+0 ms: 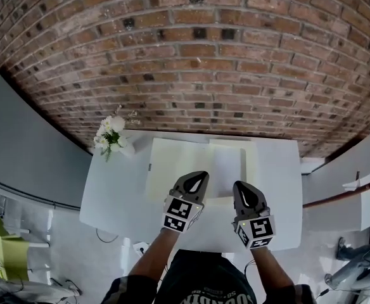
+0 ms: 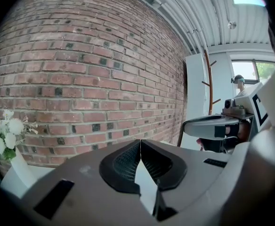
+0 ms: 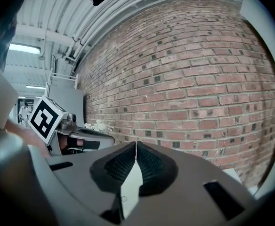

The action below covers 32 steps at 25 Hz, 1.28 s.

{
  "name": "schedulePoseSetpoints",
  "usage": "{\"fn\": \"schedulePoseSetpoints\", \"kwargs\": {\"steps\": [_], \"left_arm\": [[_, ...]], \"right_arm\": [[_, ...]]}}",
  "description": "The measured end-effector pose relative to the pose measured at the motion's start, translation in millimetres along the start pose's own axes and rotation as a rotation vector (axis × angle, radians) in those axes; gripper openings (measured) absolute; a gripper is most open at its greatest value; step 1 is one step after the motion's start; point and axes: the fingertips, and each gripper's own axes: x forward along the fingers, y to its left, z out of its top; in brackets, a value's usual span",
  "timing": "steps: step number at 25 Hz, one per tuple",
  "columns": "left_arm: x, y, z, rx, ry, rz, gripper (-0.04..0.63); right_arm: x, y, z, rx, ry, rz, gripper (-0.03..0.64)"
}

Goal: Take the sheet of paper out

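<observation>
A pale yellow folder (image 1: 175, 170) lies open on the white table (image 1: 118, 195), and a white sheet of paper (image 1: 226, 163) rests on its right half. My left gripper (image 1: 201, 176) hovers over the folder's near edge, just left of the sheet, its jaws shut and empty. My right gripper (image 1: 241, 187) hangs over the sheet's near right corner, also shut with nothing held. In the left gripper view the fingertips of the left gripper (image 2: 140, 141) meet. The right gripper view shows the right gripper (image 3: 136, 143) with its tips together too. Only a pale surface shows below each pair of jaws.
A white vase of white flowers (image 1: 111, 136) stands at the table's far left corner. A red brick wall (image 1: 191, 56) rises right behind the table. A pale wall panel (image 1: 26, 144) is at the left, and white furniture with a wooden rail (image 1: 356, 195) at the right.
</observation>
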Motion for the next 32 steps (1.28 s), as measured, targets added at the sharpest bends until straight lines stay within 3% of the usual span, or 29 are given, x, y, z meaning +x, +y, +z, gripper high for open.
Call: {"fn": "schedulePoseSetpoints", "kwargs": {"steps": [11,21,24,29,32], "left_arm": [[30,12,-27,-0.019,0.052,-0.059,0.011],[56,33,-49,-0.087,0.083,-0.015,0.012],[65,33,-57,-0.109,0.103,-0.041,0.012],[77,36,-72,-0.131,0.151,-0.045,0.1],[84,38,-83,-0.146,0.183,-0.04,0.11]], "right_arm": [[25,-10,-16,0.031,0.038,-0.047,0.071],[44,-22,-32,0.056,0.083,-0.066,0.071],[49,-23,-40,0.064,0.101,-0.065,0.07],[54,-25,-54,0.095,0.126,-0.062,0.071],[56,-28,-60,0.099,0.135,-0.06,0.071]]}}
